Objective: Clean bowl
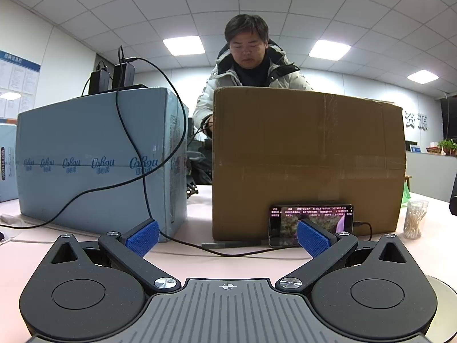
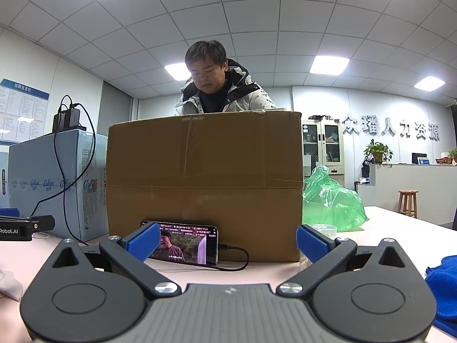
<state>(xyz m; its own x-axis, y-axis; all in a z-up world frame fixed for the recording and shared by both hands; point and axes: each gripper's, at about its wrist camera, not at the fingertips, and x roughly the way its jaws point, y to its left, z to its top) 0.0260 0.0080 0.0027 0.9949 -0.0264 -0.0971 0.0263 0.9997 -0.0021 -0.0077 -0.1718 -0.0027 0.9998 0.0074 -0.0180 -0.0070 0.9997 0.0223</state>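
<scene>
View from left wrist: left claw (image 1: 227, 238) wide open, holding nothing; phone (image 1: 311, 223) against brown box (image 1: 308, 148) ahead; round metal rim (image 1: 441, 288) at right, perhaps bowl, cannot tell. From right wrist: right claw (image 2: 227, 243) wide open, empty; blue cloth (image 2: 442, 285) at right.
</scene>
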